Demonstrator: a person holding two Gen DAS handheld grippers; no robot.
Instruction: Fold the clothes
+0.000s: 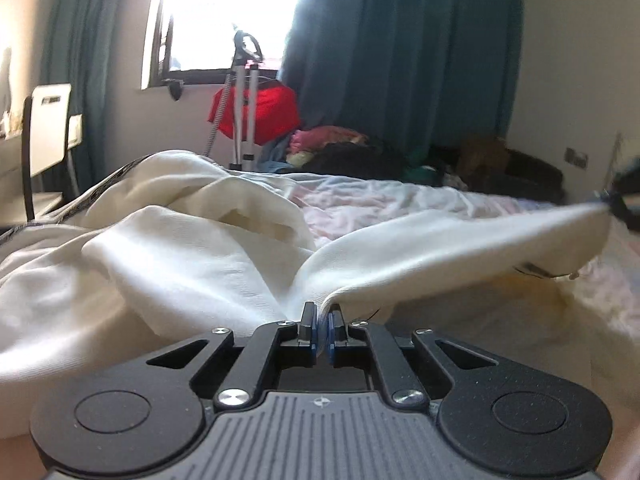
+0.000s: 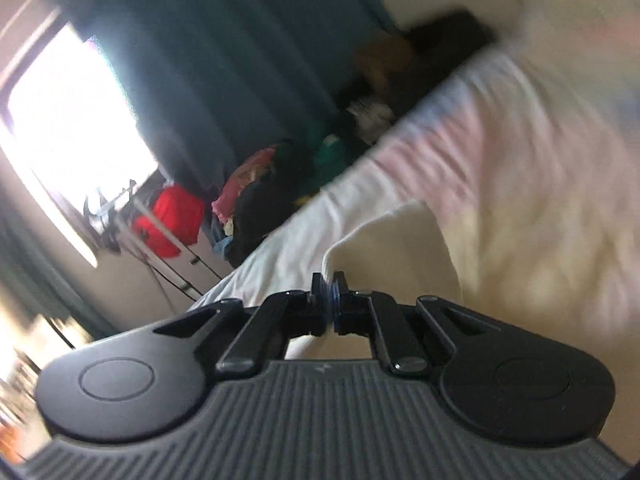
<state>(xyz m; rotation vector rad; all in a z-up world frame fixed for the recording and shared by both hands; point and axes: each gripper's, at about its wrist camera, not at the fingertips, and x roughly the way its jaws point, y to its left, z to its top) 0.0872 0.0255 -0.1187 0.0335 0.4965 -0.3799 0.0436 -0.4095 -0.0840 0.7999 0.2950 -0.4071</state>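
Home bedroom: bed (image 1: 400, 196), curtained window (image 1: 232, 16), clothes pile (image 1: 332, 148), chair (image 1: 44, 128).

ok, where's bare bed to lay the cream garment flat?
Free: the pinkish sheet between the cream garment and the far clothes pile. Crowded: the near left, bunched garment folds. Both grippers pinch its edge, left, right.

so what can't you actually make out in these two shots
- Garment type: the cream garment is bunched; the left wrist view shows only folds.
- Far-right object: in the left wrist view a dark shape at the cloth's far end, probably the right gripper, is blurred and cut by the edge.
- Right wrist view: motion blur smears the bed sheet and the clothes pile.
- Window: blown out, nothing visible outside.
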